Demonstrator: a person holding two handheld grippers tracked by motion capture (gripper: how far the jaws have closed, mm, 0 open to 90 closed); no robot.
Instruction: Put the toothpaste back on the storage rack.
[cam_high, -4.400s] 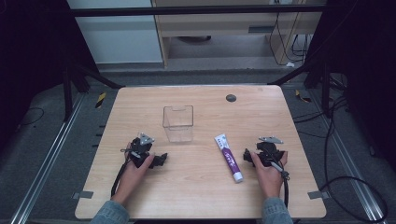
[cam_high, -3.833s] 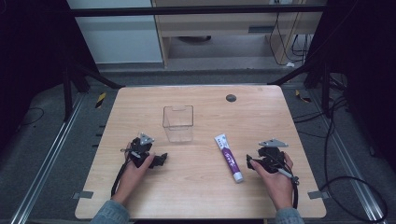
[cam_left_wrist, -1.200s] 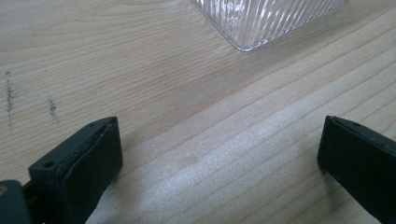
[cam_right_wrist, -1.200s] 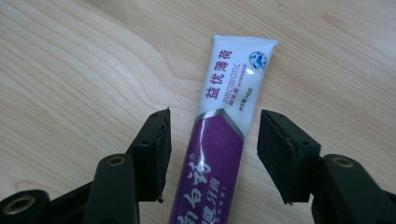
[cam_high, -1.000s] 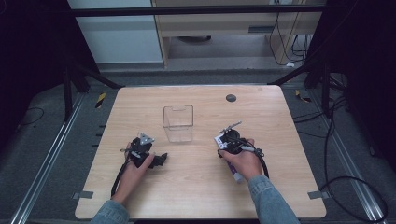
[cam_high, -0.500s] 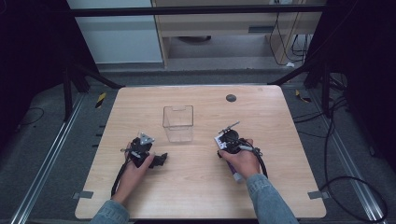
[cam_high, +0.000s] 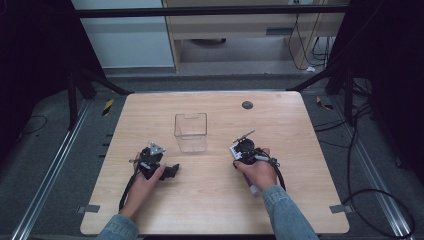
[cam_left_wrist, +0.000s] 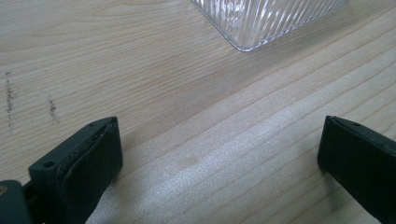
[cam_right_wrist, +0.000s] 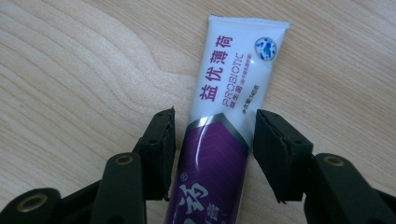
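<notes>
Left gripper (cam_high: 159, 169): resting near the table's (cam_high: 300, 210) front-left part, jaws spread wide over bare wood, holding nothing.
Clear plastic box (cam_high: 191, 132): standing mid-table, just beyond the left gripper, between the two hands.
Right gripper (cam_right_wrist: 212, 144): straddling the toothpaste tube (cam_right_wrist: 224, 116), jaws parted on either side and not yet pinching.
Toothpaste tube: lying flat right of centre, its long axis running away between the jaws, crimped end farthest.
Nearer hand: the right.
</notes>
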